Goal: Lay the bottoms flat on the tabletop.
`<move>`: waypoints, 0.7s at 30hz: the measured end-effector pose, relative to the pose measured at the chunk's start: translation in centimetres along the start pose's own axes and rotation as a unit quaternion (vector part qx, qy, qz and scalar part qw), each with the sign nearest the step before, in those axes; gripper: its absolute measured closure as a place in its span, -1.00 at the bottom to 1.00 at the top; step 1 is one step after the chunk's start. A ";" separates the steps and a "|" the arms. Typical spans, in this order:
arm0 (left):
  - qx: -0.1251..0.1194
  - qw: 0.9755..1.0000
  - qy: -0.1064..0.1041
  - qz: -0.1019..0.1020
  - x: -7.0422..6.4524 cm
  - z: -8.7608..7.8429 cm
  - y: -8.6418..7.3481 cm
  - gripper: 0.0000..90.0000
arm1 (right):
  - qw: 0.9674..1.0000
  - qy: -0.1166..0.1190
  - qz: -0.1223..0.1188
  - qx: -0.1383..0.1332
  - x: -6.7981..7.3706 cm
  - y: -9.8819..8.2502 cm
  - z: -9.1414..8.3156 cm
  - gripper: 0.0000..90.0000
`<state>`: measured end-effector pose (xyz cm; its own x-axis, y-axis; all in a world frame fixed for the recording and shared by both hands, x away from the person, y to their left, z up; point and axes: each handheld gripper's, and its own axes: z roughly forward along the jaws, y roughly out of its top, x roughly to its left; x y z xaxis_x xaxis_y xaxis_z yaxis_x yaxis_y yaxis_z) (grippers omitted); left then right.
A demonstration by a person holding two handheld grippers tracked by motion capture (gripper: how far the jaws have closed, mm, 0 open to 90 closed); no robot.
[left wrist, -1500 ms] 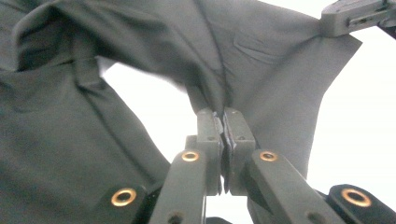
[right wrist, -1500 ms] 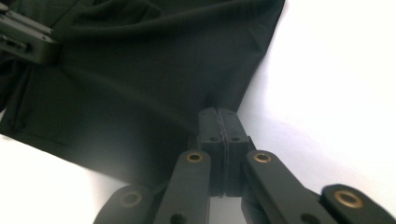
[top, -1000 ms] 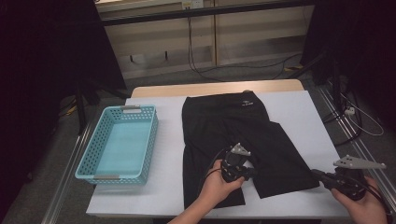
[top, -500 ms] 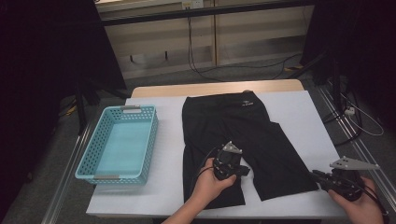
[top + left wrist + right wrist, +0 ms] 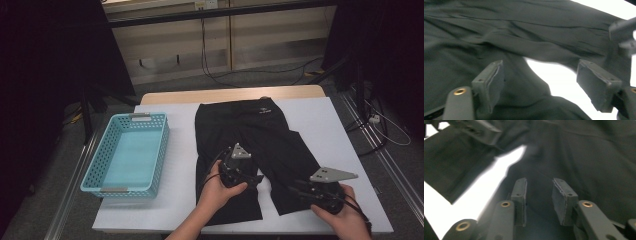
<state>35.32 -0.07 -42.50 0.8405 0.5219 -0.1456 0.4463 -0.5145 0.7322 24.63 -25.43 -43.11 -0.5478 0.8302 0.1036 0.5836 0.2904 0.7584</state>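
So the left gripper (image 5: 255,179) is sitting over the inner edge of the left leg of the black shorts (image 5: 260,150), right near the crotch. Its jaws have just been opening and now stand wide. In the left gripper view (image 5: 540,85) nothing's pinched between them: just fabric lying flat underneath and a wedge of white table in the gap between the two legs.

The right gripper (image 5: 299,187) is low over the hem end of the right leg, near the front edge of the table, pointing in toward the other gripper. Its jaws have opened a bit too, but only to a narrow gap. In the right gripper view (image 5: 539,200) the pads hover just above the dark cloth and aren't pressing on anything as far as I can see. The left gripper shows up blurry in the top left corner there.

The shorts are spread flat in the middle of the white table (image 5: 340,125), waistband at the far side with a small white logo, legs pointing toward the person. A turquoise plastic basket (image 5: 100,165) sits to the left, well apart from the shorts.
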 end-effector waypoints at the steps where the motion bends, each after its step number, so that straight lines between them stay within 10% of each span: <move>1: -0.002 1.000 0.004 0.001 0.2 -0.2 -0.1 -0.54 | 1.000 0.007 -0.006 0.001 0.4 0.2 0.4 0.55; 10: -0.011 0.999 0.030 -0.020 1.8 -1.8 -0.7 -0.58 | 0.997 0.043 -0.056 0.040 2.9 0.5 3.7 0.53; 14: -0.014 0.999 0.037 -0.026 2.2 -2.3 -0.9 -0.58 | 0.995 0.037 -0.080 0.047 3.3 0.5 4.3 0.96; 21: -0.019 0.998 0.043 -0.030 2.6 -2.5 -0.9 -0.58 | 0.992 0.061 -0.087 0.062 3.9 0.6 3.7 1.00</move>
<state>36.29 3.46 -41.86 0.7830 0.6076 -0.1336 0.4814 -0.4558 0.7487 25.05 -20.28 -44.66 -0.7107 0.7008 0.0609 0.5386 0.4864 0.6880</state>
